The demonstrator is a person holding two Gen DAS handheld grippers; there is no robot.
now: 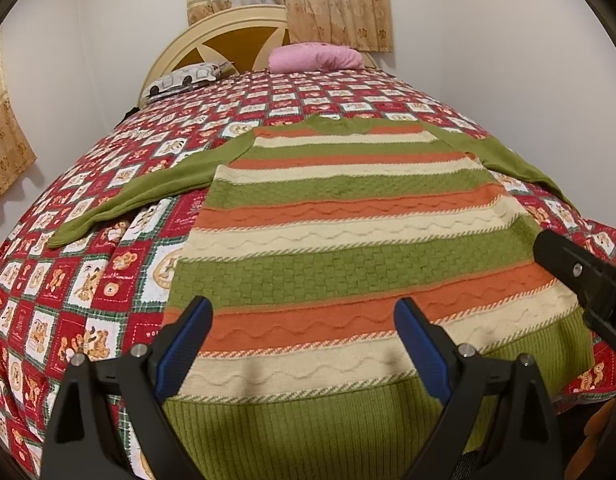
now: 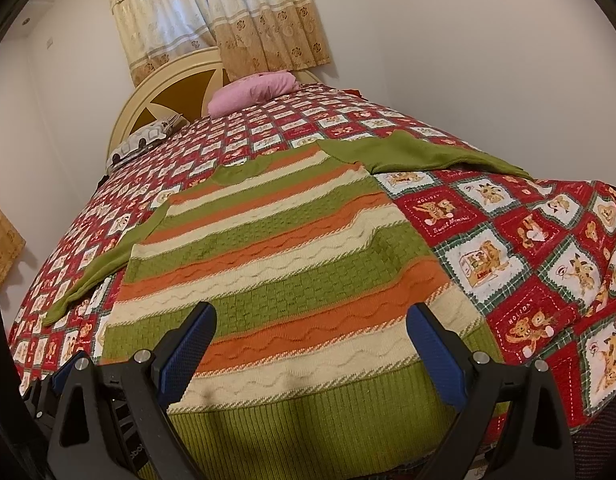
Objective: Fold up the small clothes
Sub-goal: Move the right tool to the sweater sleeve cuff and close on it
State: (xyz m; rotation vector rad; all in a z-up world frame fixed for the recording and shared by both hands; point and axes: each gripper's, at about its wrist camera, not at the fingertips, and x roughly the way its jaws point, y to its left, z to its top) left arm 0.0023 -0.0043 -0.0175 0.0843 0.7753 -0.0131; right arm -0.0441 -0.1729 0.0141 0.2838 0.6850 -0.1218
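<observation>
A small knitted sweater (image 1: pixel 347 216) with green, orange and cream stripes lies flat on the bed, hem toward me, collar away, both green sleeves spread out to the sides. It also shows in the right wrist view (image 2: pixel 276 264). My left gripper (image 1: pixel 304 312) is open and empty, held just above the hem at its left half. My right gripper (image 2: pixel 311 320) is open and empty above the hem's right half. The right gripper's black body (image 1: pixel 579 276) shows at the right edge of the left wrist view.
The bed is covered by a red checked quilt (image 2: pixel 527 248) with teddy-bear patches. A pink pillow (image 1: pixel 315 58) and a patterned pillow (image 1: pixel 184 78) lie by the cream headboard (image 1: pixel 212 36). White walls close in on both sides; curtains (image 2: pixel 228 12) hang behind.
</observation>
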